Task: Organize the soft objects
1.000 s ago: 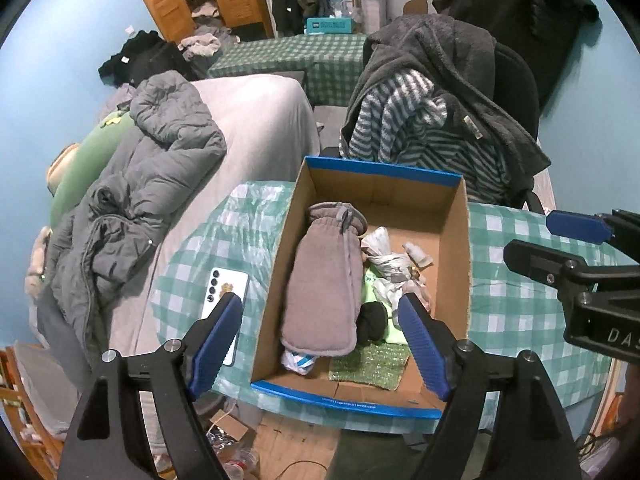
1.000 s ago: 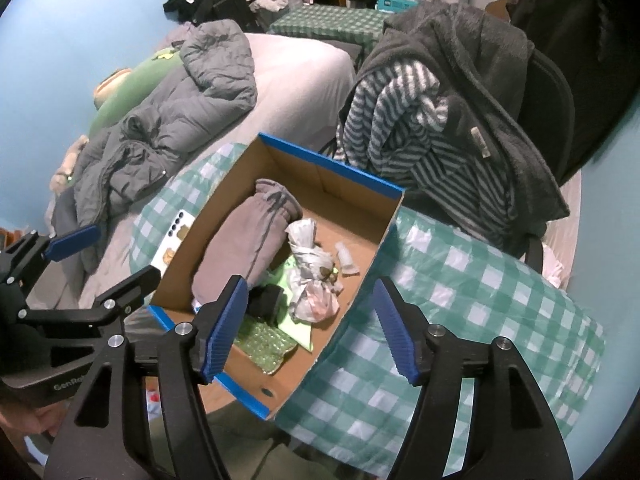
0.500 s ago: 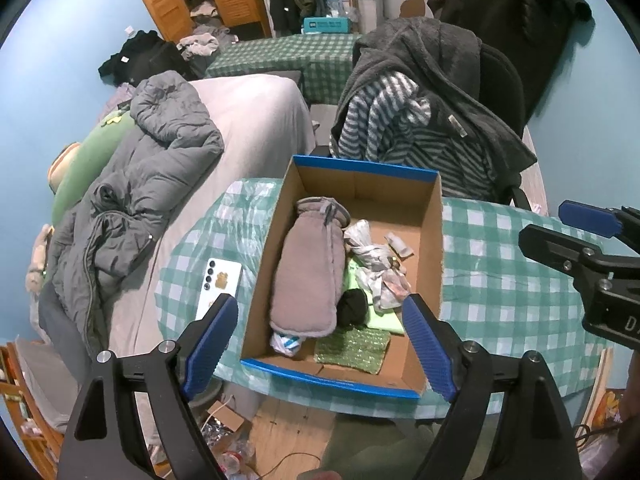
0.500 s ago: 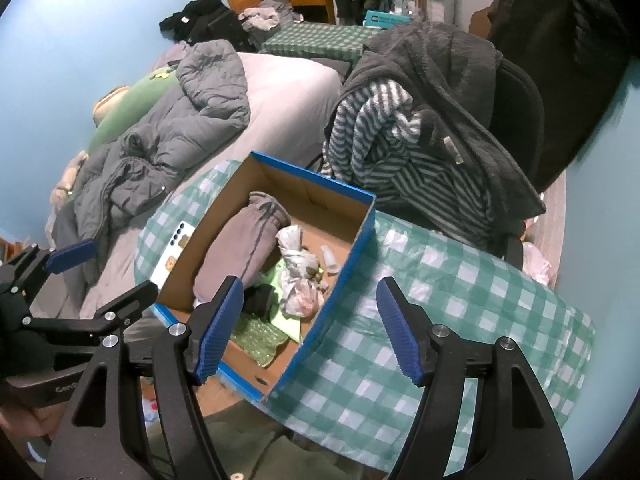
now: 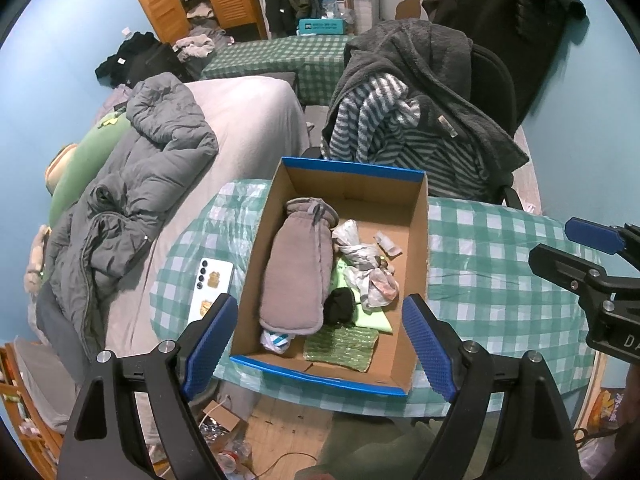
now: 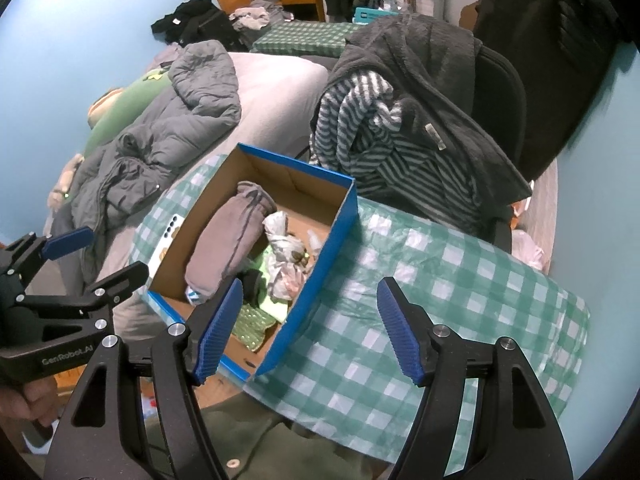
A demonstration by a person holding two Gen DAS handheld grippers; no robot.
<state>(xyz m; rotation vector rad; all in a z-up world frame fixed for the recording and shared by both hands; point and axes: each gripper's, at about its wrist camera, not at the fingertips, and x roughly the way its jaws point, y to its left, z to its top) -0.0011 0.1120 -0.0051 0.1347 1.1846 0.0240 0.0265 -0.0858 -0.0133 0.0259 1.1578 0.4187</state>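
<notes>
Checked tablecloth (image 5: 500, 280), bed (image 5: 248, 128), blue walls (image 5: 580, 120)

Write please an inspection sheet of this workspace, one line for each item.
Surface: table under a green checked cloth.
Job's things: cardboard box holds a grey mitten, a knotted plastic bag, a black sock and a green cloth.
Clutter: phone on the cloth beside the box.
Grippers: left gripper and right gripper open, empty, above the table.
Cables: thin wire on the floor.
Surroundings: bed with grey jacket; chair draped with clothes.
</notes>
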